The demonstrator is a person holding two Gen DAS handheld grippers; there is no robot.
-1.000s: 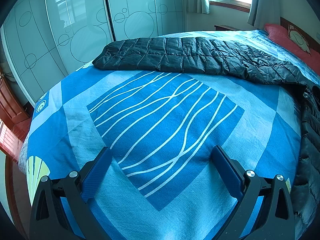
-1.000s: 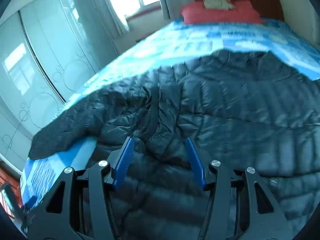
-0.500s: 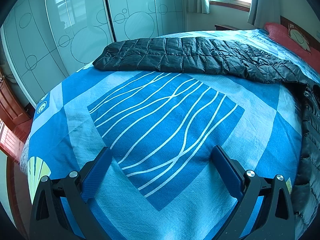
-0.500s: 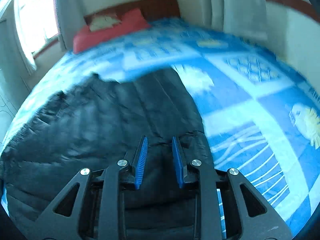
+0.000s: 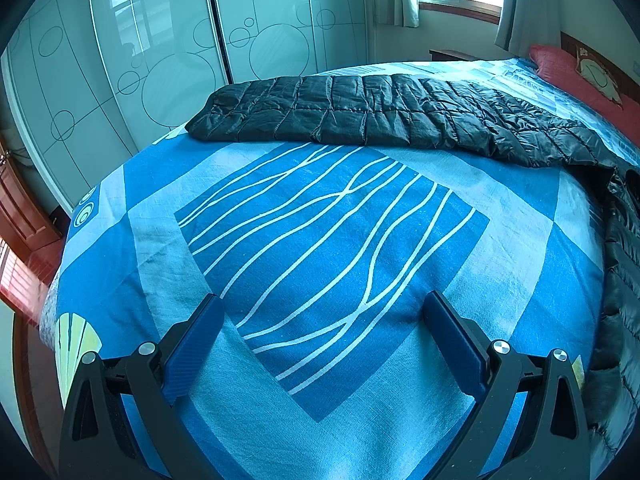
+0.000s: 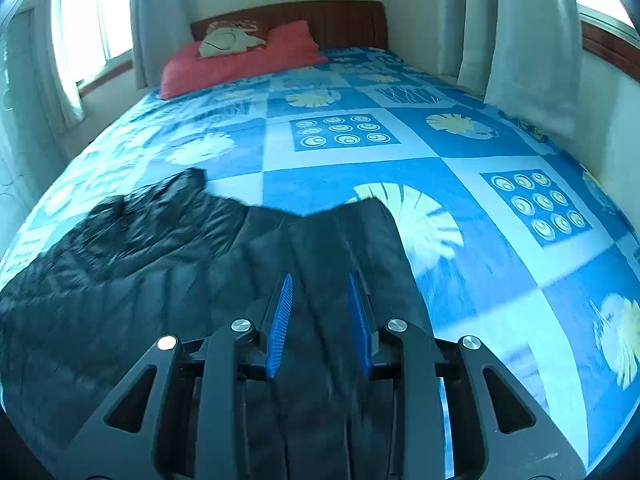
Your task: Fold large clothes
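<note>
The black down jacket [image 6: 168, 264] lay spread across the bed [image 6: 500, 240]. The right tool [image 6: 320, 312], narrowly parted after closing, should seize the hem; the left tool [image 5: 320, 340] gaped empty.

Left wrist view looks down close over the blue bedspread [image 5: 320, 240], wardrobe at 11 o'clock. Right wrist view faces the headboard [image 6: 320, 20] at 12 o'clock. The 2 views share the black quilted jacket [image 5: 380, 112].
</note>
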